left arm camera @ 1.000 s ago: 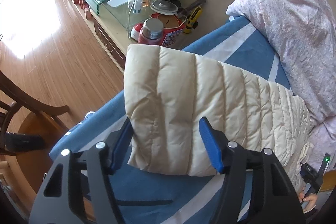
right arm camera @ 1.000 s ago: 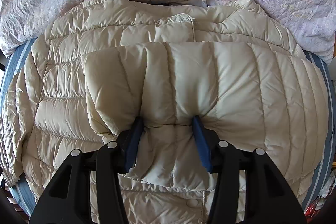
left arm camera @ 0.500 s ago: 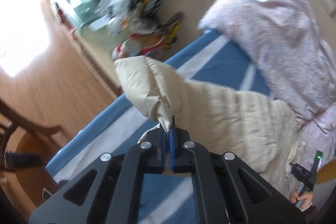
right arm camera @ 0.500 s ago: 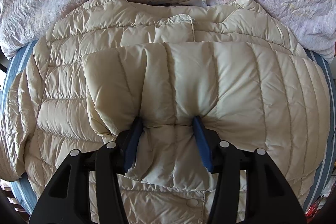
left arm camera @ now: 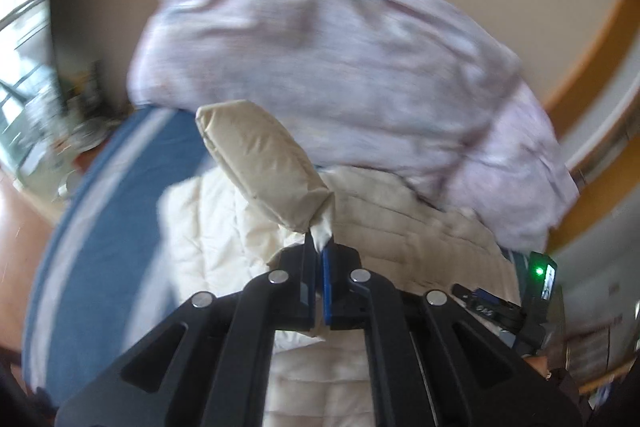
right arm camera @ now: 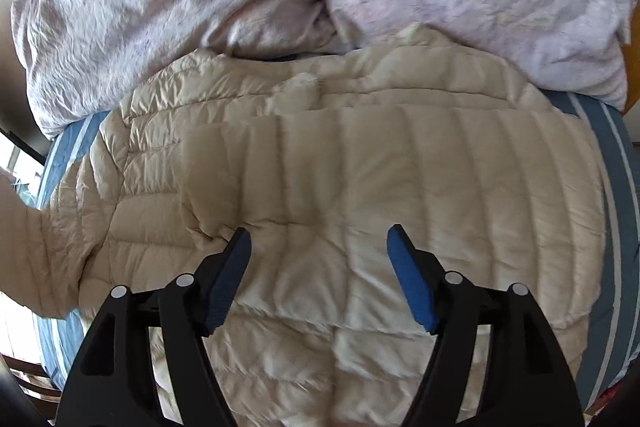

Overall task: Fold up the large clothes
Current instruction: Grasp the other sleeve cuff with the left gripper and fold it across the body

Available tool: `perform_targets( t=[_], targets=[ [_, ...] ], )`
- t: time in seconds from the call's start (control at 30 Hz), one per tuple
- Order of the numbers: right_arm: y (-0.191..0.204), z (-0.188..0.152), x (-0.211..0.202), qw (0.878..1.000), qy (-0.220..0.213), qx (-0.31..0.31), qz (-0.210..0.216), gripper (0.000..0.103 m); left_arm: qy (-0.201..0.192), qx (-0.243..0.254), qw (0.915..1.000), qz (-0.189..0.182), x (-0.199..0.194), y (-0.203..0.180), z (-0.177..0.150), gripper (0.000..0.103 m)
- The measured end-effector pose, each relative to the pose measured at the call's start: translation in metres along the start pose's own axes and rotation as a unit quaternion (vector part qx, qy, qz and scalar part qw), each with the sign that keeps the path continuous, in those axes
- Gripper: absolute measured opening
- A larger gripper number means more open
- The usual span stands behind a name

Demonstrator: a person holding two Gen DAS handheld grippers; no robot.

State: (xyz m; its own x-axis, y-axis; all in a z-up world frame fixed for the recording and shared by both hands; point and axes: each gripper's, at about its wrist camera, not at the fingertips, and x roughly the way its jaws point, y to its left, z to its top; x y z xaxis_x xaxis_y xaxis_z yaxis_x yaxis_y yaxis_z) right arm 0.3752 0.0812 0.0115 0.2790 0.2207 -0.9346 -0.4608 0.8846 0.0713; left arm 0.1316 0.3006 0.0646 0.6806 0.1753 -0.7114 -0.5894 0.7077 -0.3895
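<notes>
The left gripper (left arm camera: 319, 251) has its blue pads pinched together on the cuff end of the cream down jacket's sleeve (left arm camera: 260, 163), which stands lifted over the jacket body (left arm camera: 392, 227), probably so it can be carried across and laid on the torso; blur makes the exact grip hard to judge. It points toward the lilac duvet (left arm camera: 320, 47).

The right gripper (right arm camera: 319, 259) hangs with its jaws wide apart, empty, just above the down jacket (right arm camera: 360, 167) spread on the striped blue bed sheet (right arm camera: 616, 155), its other sleeve already folded across the chest.

left gripper (left arm camera: 319, 251) pinching jacket sleeve (left arm camera: 264, 163), lifted
</notes>
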Motion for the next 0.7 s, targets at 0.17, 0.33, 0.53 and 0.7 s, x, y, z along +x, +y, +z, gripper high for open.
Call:
perform_targets(
  t=[0.17,0.33,0.53,0.7],
  targets=[
    [-0.039,-0.018,-0.010,1.000,-0.001,0.015,-0.013,0.072,0.035,0.056,0.9971,-0.039,0.045,-0.083,-0.015,0.002],
    [-0.079,-0.034,-0.017,0.999,0.002,0.046,-0.020,0.072,0.063,0.094,0.9917,-0.062,0.082,-0.138,-0.032,0.002],
    [-0.115,-0.044,-0.020,0.997,0.006,0.073,-0.026,0.072,0.090,0.125,0.9845,-0.083,0.111,-0.185,-0.055,0.002],
    [-0.133,-0.050,-0.022,0.996,0.003,0.085,-0.027,0.072,0.114,0.142,0.9788,-0.094,0.134,-0.215,-0.071,0.002]
  ],
)
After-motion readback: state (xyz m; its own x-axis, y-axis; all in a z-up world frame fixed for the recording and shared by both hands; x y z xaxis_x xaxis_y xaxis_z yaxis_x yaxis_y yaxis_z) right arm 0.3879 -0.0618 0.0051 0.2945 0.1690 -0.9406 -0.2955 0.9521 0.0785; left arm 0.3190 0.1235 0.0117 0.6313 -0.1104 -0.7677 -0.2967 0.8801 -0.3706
